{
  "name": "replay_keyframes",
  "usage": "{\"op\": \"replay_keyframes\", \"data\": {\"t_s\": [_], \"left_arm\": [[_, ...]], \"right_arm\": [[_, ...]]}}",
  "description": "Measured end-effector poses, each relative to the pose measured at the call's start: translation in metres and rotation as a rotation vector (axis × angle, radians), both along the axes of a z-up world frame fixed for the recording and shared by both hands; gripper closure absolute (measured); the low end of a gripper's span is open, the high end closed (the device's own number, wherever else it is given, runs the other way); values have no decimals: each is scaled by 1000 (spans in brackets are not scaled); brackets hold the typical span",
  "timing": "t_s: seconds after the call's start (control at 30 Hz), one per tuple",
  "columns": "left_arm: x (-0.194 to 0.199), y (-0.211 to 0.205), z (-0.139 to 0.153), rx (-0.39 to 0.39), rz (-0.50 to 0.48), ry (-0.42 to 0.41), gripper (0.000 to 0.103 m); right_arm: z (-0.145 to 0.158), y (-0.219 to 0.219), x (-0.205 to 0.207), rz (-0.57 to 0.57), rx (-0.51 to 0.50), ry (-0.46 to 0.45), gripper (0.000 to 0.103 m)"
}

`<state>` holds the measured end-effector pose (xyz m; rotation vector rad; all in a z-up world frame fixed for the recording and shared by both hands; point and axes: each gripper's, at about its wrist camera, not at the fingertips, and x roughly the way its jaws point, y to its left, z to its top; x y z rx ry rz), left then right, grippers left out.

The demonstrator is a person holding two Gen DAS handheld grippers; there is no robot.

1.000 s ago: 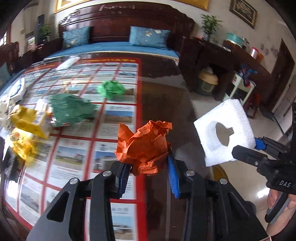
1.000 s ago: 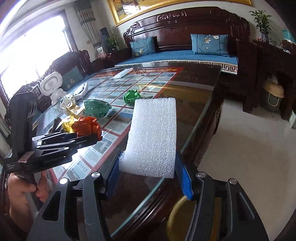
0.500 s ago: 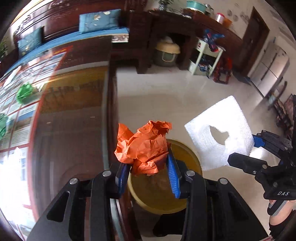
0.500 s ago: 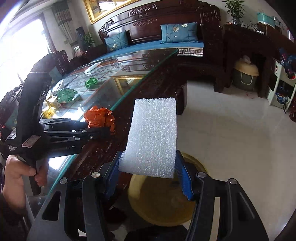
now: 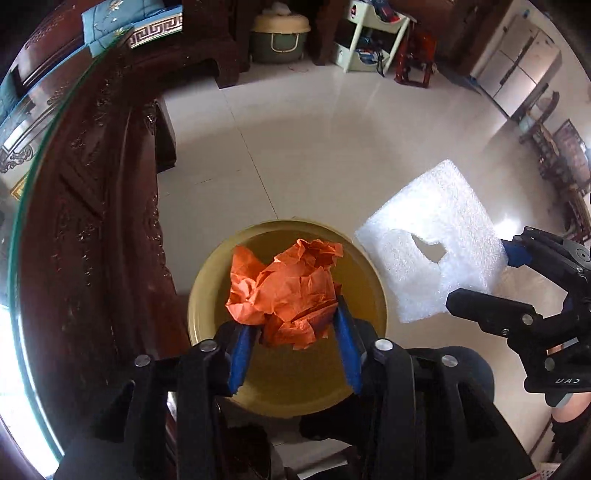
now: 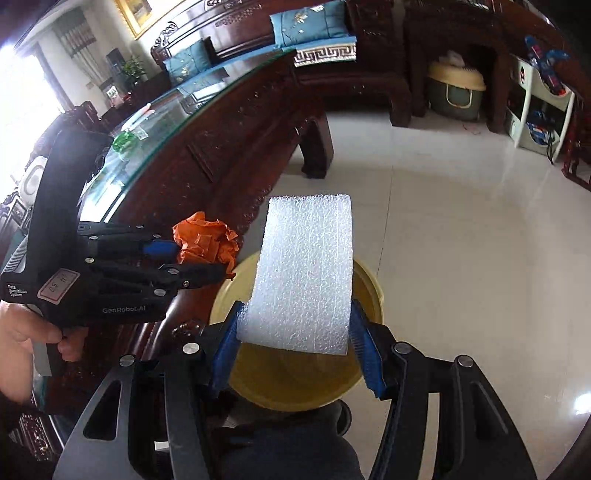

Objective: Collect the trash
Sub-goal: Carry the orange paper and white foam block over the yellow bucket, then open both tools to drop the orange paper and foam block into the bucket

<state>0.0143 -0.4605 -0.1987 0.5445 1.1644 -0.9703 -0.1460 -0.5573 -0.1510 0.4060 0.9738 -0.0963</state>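
My left gripper hangs over a round yellow bin on the floor, and its jaws are opening. A crumpled orange paper is still between the blue pads and has not dropped. My right gripper is shut on a white foam sheet with a hole in it, held above the same bin. In the right wrist view the left gripper and the orange paper sit just left of the foam. In the left wrist view the foam and right gripper are at the right.
The dark carved table with its glass top stands close on the left of the bin. A green crumpled scrap lies on the glass. Pale floor tiles stretch beyond. A green and cream tub and a white shelf stand far off.
Both grippers have swung off the tabletop and sunk over the yellow bin, carrying the paper and the foam. The left jaws now stand slightly wider around the paper.
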Motion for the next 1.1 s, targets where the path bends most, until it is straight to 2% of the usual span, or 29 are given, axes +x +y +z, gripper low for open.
{"op": "replay_keyframes", "data": {"t_s": [0.03, 0.07, 0.1, 0.17, 0.43, 0.67, 0.77, 0.83, 1.1], "left_arm": [[0, -3, -3, 8, -2, 1, 53], [1, -6, -6, 15, 4, 3, 40], [3, -8, -9, 20, 14, 1, 32], [6, -11, -15, 28, 23, 9, 28], [19, 1, -25, 6, 53, 91, 27], [29, 11, -22, -3, 88, 77, 22], [34, 14, -21, -5, 110, 79, 22], [36, 15, -19, -10, 115, 79, 22], [35, 17, -16, -16, 112, 73, 22]], "right_arm": [[-3, -2, 0, -4, 5, 6, 48], [-6, -3, 1, -5, 12, 12, 48], [-8, -4, 2, -7, 16, 17, 48], [-13, -7, 3, -11, 23, 26, 48], [-34, -12, 17, 20, 50, 69, 48], [-41, -5, 25, 50, 54, 91, 47], [-44, -3, 28, 71, 57, 107, 45], [-45, 0, 30, 82, 68, 109, 32], [-42, 6, 34, 104, 73, 105, 31]]}}
